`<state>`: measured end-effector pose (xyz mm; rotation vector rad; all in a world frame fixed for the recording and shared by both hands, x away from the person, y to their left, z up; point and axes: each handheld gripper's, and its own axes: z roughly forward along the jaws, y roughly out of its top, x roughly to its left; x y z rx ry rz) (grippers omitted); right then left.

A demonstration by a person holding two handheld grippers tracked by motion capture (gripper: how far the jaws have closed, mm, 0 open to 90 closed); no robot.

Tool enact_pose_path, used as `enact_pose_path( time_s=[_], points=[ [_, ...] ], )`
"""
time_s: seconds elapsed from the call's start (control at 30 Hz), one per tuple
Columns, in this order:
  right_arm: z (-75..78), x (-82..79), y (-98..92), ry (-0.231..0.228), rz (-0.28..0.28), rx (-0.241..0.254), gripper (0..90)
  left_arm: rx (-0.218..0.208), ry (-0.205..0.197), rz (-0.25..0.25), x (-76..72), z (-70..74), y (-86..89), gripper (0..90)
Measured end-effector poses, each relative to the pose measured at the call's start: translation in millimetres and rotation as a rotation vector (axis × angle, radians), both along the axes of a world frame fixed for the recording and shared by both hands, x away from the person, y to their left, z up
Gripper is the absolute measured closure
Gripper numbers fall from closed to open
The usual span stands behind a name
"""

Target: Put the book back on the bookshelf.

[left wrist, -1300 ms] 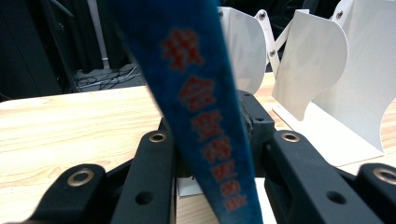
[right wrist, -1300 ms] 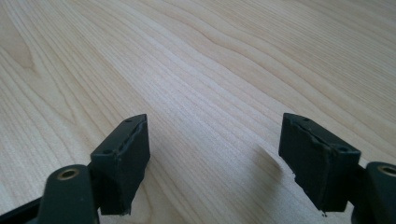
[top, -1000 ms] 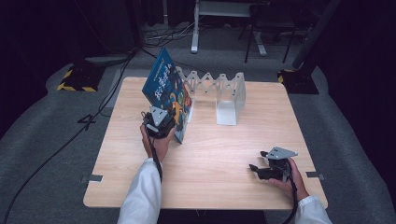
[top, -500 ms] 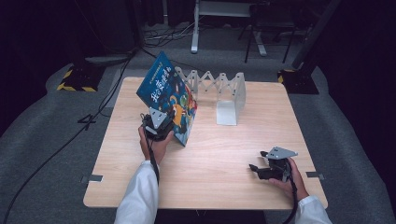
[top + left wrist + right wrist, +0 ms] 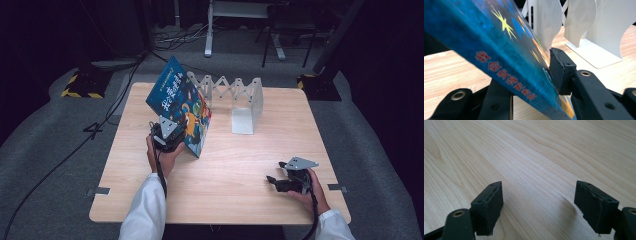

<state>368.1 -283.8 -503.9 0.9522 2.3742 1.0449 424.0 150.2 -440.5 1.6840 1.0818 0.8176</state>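
The blue illustrated hardcover book (image 5: 181,106) is being held tilted above the table's left half, left gripper (image 5: 169,134) clamping its near lower edge, long axis leaning up and left. The white accordion metal book rack (image 5: 235,95) is standing just right and farther off. Since the earlier frame the book is tipping slightly. The right gripper (image 5: 276,181) is resting apart, empty, near right

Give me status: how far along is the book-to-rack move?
Done: the blue book is gripped and tilted up off the table, clamped in the left gripper. In hand: it hangs just left of the white accordion rack, not in a slot. Left: slot it in, probably, and release. The right gripper rests open over bare wood, holding nothing.
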Motion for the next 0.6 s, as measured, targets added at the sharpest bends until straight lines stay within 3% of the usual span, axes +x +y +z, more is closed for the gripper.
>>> enact_pose_path(
  time_s=[0.37,0.6],
  points=[
    [-0.1,0.0,-0.3,0.001,-0.006,0.001,23.1,0.027,-0.025,-0.003,-8.9,10.6,8.7,62.8],
    [-0.1,-0.1,-0.3,0.001,-0.007,0.001,23.0,0.037,-0.016,-0.025,-15.1,14.7,14.1,62.1]
  ],
)
